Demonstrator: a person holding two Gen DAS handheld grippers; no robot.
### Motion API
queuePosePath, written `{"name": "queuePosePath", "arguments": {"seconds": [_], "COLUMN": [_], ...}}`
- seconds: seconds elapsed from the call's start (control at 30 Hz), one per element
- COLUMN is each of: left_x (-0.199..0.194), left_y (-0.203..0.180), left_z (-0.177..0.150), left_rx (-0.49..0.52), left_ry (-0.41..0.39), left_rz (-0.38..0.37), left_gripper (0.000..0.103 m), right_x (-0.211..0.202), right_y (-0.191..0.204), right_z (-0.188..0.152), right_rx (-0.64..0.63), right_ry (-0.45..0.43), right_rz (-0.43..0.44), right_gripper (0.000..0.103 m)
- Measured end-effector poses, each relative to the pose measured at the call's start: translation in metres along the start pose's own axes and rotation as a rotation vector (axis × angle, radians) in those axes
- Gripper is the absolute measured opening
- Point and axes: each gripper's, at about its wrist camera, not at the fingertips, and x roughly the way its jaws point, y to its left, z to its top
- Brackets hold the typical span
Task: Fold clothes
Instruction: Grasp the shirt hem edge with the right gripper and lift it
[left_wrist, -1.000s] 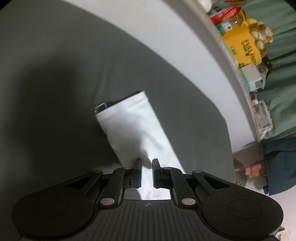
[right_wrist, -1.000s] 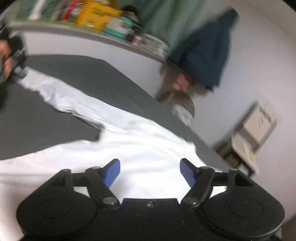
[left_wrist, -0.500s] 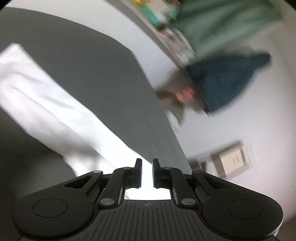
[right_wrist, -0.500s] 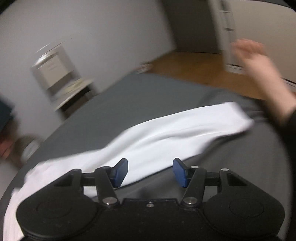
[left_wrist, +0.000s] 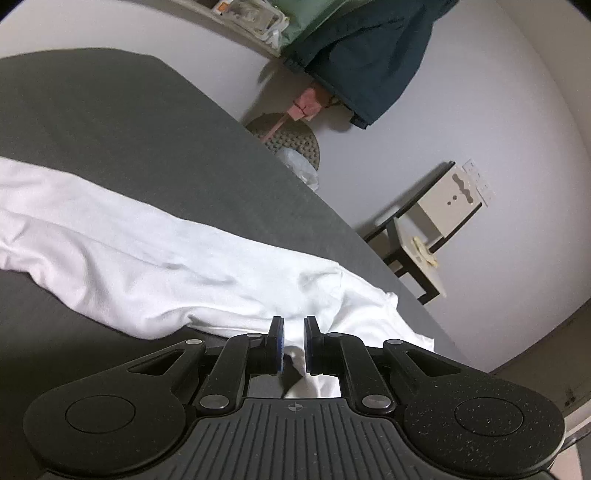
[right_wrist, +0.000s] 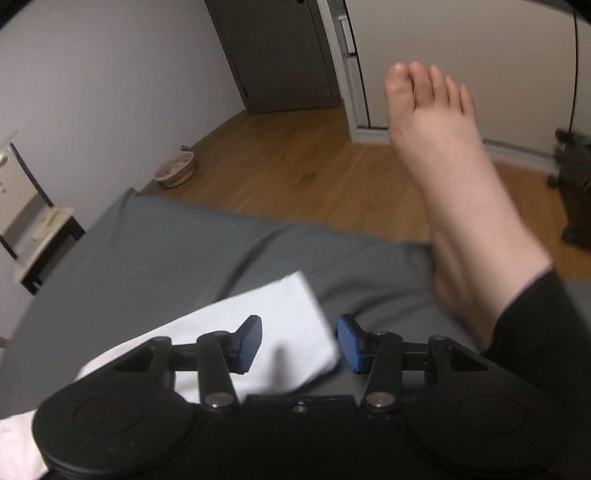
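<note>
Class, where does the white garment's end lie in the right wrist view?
The white garment lies on the grey bed sheet, its end between the closing right gripper, left of a bare foot.

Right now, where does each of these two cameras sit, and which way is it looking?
Left wrist: rides the left gripper, shut on the white cloth garment, facing the pale wall.
Right wrist: rides the right gripper, jaws closing around the garment's end, facing the wooden floor; a bare foot shows.
Shared: the garment and the dark grey bed sheet.
</note>
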Motion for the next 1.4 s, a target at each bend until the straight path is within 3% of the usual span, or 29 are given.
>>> {"name": "queuePosePath", "arguments": {"seconds": [0.17, 0.27, 0.33, 0.37, 0.5, 0.63, 0.73, 0.83, 0.97, 1.07, 1.17, 1.27, 1.3, 1.37, 1.4], "left_x": [-0.003, -0.001, 0.001, 0.002, 0.007, 0.006, 0.001, -0.003, -0.007, -0.009, -0.01, -0.009, -0.008, -0.006, -0.006], "left_y": [0.001, 0.005, 0.008, 0.01, 0.012, 0.009, 0.009, 0.01, 0.011, 0.01, 0.006, 0.0, -0.002, -0.003, -0.004], "left_z": [-0.002, -0.002, -0.002, -0.003, -0.005, -0.005, -0.002, 0.0, 0.003, 0.005, 0.006, 0.005, 0.004, 0.004, 0.003], "left_rx": [-0.01, -0.043, -0.067, -0.081, -0.106, -0.12, -0.138, -0.153, -0.167, -0.165, -0.148, -0.112, -0.098, -0.087, -0.081], "left_ry": [0.007, 0.012, 0.019, 0.024, 0.035, 0.034, 0.024, 0.024, 0.033, 0.035, 0.045, 0.063, 0.069, 0.086, 0.094], "left_rz": [-0.024, -0.031, -0.032, -0.032, -0.041, -0.079, -0.113, -0.145, -0.168, -0.191, -0.207, -0.216, -0.217, -0.219, -0.22], "left_gripper": [0.008, 0.008, 0.008, 0.008, 0.008, 0.008, 0.008, 0.008, 0.008, 0.008, 0.008, 0.008, 0.008, 0.008, 0.008], "right_x": [0.025, 0.036, 0.033, 0.031, 0.012, -0.02, -0.055, -0.092, -0.151, -0.191, -0.217, -0.22, -0.216, -0.207, -0.2], "right_y": [-0.012, -0.013, -0.008, -0.006, 0.005, 0.041, 0.08, 0.136, 0.222, 0.28, 0.306, 0.312, 0.31, 0.303, 0.301], "right_z": [0.005, 0.0, -0.004, -0.005, 0.001, 0.013, 0.02, 0.014, -0.038, -0.105, -0.197, -0.3, -0.328, -0.367, -0.373], "right_rx": [-0.005, -0.007, -0.06, -0.071, -0.121, -0.279, -0.345, -0.418, -0.6, -0.711, -0.847, -0.994, -1.05, -1.15, -1.178], "right_ry": [0.124, 0.184, 0.148, 0.135, 0.043, -0.066, -0.142, -0.225, -0.29, -0.242, -0.112, 0.098, 0.113, 0.045, 0.001], "right_rz": [0.065, 0.096, 0.072, 0.052, 0.006, -0.019, 0.065, 0.245, 0.609, 0.909, 1.132, 1.178, 1.13, 0.999, 0.934], "right_gripper": [0.05, 0.043, 0.03, 0.019, 0.011, 0.007, 0.006, 0.006, 0.003, 0.003, 0.003, 0.003, 0.003, 0.011, 0.025]}}
